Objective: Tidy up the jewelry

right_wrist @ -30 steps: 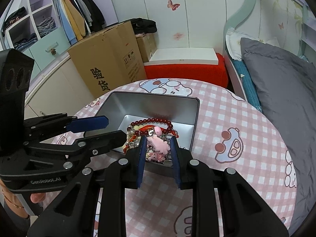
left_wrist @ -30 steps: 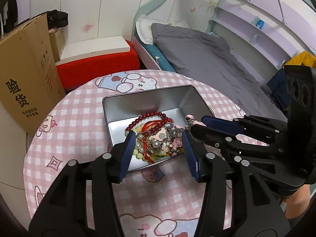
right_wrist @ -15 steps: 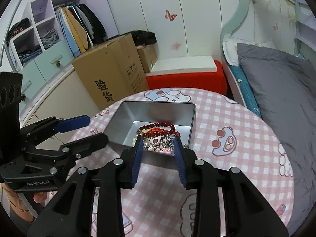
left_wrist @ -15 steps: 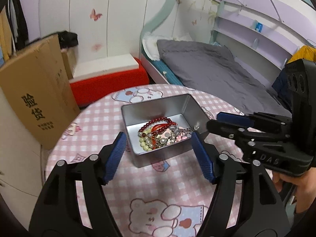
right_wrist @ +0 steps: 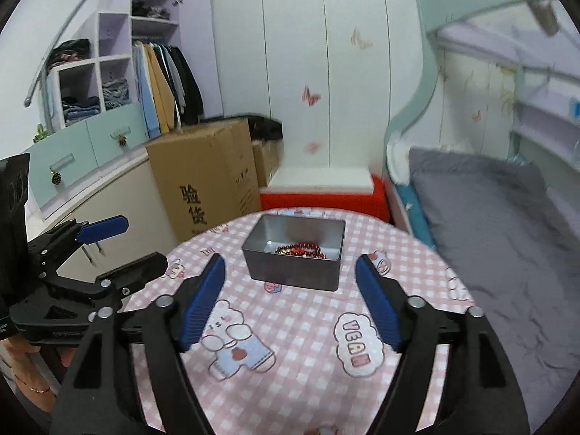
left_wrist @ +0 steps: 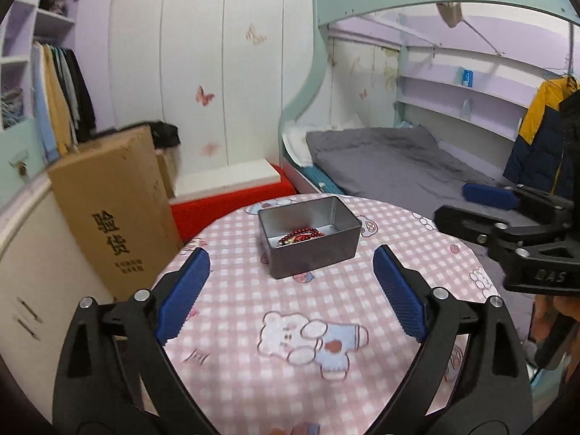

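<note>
White butterfly-decal wall panels (left_wrist: 224, 83), grey-covered bed (left_wrist: 391, 159), cardboard box (left_wrist: 112, 203), open wardrobe (right_wrist: 159, 72), lilac shelves (left_wrist: 453, 94)

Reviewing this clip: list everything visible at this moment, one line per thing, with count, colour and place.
metal tin: one, grey, open, on the round table, towards its far side
jewelry: one small heap, dark red beads on top, inside the tin
table: one, round, pink check cloth with bear cartoons
cardboard box: one large, brown, printed characters, left of the table
red bench: one, white top, behind the table
bed: one, grey cover, right of the table
hanging clothes: several, mixed colours, open wardrobe at left
jacket: one, yellow and navy, hanging far right
left gripper: black, blue pads, open, empty
right gripper: black, blue pads, open, empty
</note>
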The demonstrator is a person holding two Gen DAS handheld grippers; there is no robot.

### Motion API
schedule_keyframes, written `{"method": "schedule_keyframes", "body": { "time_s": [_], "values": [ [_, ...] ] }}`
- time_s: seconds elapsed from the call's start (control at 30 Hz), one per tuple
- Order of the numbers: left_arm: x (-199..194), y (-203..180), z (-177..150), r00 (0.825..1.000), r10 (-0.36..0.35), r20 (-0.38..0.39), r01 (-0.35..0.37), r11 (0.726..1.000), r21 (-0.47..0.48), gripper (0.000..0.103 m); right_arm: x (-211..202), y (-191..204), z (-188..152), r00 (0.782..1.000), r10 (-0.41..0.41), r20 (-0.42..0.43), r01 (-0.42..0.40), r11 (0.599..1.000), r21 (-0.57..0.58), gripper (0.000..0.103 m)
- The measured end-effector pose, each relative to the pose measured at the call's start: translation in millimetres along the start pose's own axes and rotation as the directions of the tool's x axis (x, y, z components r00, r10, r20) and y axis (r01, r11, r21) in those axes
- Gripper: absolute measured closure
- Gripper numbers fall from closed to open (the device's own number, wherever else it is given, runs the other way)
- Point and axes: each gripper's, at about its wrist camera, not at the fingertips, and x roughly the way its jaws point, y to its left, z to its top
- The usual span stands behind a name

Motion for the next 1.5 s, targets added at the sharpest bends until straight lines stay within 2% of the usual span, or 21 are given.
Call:
{"method": "schedule_keyframes", "body": {
  "time_s": [0.07,0.27,0.37,0.5,0.7,1.07,1.5],
  "values": [
    [-25,-5,-7,0.999,0.024,0.043,-0.024,1.0,0.001,0.01,-17,6,-5,0.999,-0.021,0.032,0.021,1.0,-0.009,0.022],
    [-83,-21,-27,0.99,0.061,0.123,-0.062,0.998,0.002,0.009,-71,39,-34,0.986,-0.079,0.144,0.086,0.995,-0.044,0.015],
    [-110,-28,-37,0.984,0.065,0.168,-0.064,0.998,-0.013,0.008,-90,50,-46,0.977,-0.099,0.188,0.11,0.993,-0.045,0.014],
    [-142,-39,-48,0.97,0.102,0.222,-0.102,0.995,-0.012,0.007,-116,57,-61,0.97,-0.092,0.223,0.102,0.994,-0.031,0.013],
    [-179,-51,-59,0.955,0.107,0.276,-0.106,0.994,-0.019,0.007,-153,69,-73,0.948,-0.132,0.29,0.144,0.989,-0.02,0.01],
    [-222,-63,-74,0.928,0.148,0.343,-0.145,0.989,-0.032,0.007,-190,87,-90,0.922,-0.166,0.349,0.186,0.982,-0.024,0.009],
    [-243,-65,-81,0.906,0.169,0.387,-0.164,0.985,-0.046,0.007,-210,97,-104,0.89,-0.207,0.406,0.233,0.972,-0.014,0.008]
  ]
}}
